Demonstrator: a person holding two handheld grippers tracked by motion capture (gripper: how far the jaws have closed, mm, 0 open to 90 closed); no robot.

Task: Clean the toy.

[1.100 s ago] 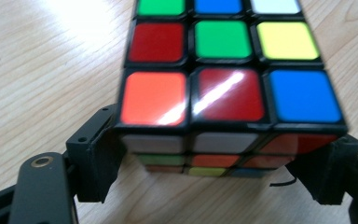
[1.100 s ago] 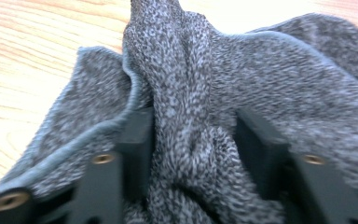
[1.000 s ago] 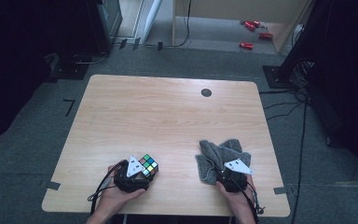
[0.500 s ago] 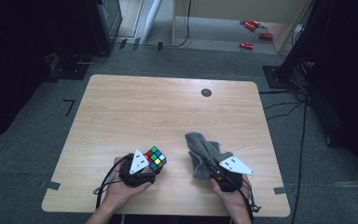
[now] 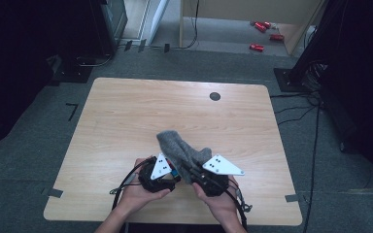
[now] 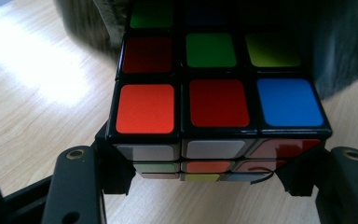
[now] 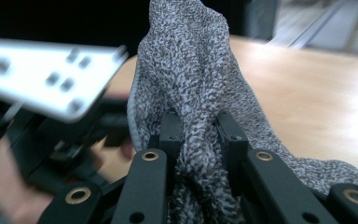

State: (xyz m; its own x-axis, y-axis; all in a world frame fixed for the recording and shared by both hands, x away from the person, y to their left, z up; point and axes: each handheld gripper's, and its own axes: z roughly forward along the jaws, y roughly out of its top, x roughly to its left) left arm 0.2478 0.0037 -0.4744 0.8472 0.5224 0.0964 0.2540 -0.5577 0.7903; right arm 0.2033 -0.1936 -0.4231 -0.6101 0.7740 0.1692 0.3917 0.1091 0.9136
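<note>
Moved inward since half a second ago: left gripper (image 5: 167, 171) and right gripper (image 5: 196, 173) now nearly touching, grey knitted cloth (image 5: 179, 149) lifted and draped just ahead of the left jaws. Left clamped on multicoloured plastic puzzle cube (image 6: 216, 100) at its lower edge only; right pinched shut on a cloth fold (image 7: 200, 140). Risks: cube pivoting out of that shallow low grip if cloth drags across it, or cloth snagging the left jaws and cable.
</note>
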